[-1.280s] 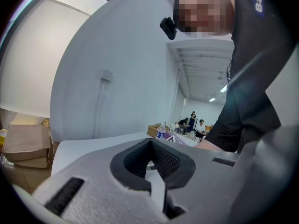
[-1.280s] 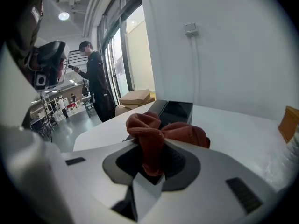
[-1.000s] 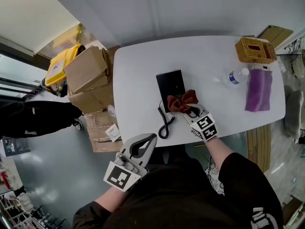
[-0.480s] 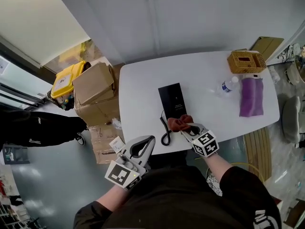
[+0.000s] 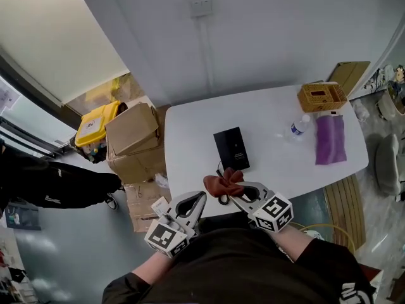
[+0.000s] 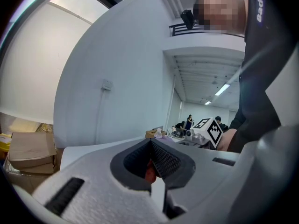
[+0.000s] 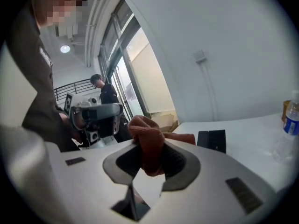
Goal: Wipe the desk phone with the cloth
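The right gripper (image 5: pixel 234 187) is clamped on the rusty-red cloth (image 5: pixel 219 183), holding it bunched above the table (image 5: pixel 190 125) edge within reach of the black desk phone (image 5: pixel 231 149), while the left gripper (image 5: pixel 199 199) idles alongside, pinched shut and apparently empty.

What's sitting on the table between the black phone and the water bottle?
Nothing: the head view shows bare white table between the phone and the bottle.

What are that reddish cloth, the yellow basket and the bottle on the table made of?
Cloth: soft fabric, maybe terry or knit, matte; it bunches into folds.
Basket: looks woven, wicker or plastic; too small to tell which.
Bottle: probably clear plastic; see-through, with a blue label.
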The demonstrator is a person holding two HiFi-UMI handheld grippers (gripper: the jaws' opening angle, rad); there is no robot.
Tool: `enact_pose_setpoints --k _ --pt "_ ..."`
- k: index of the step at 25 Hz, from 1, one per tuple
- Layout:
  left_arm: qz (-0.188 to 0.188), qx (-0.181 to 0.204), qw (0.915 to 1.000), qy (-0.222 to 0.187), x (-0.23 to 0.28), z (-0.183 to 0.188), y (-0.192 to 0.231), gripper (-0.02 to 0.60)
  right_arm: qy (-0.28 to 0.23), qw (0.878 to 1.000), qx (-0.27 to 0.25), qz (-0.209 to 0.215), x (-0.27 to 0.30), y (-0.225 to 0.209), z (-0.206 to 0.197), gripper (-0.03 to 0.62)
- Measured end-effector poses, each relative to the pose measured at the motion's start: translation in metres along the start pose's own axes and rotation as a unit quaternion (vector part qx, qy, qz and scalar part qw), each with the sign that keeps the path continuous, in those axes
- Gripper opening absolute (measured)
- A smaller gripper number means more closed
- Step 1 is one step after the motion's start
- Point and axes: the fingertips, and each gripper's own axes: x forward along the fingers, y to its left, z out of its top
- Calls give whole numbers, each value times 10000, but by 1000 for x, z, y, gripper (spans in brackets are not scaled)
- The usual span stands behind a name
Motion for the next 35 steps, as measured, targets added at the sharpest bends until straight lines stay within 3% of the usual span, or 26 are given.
enact_pose_setpoints --k 9,35 --pt "-8 -68 10000 -49 -5 -2 -1 14 -614 9974 -252 265 -19 37 57 103" --pt "-138 13 9999 -49 0 -1 -14 14 -636 9971 -376 172 -29 38 58 103"
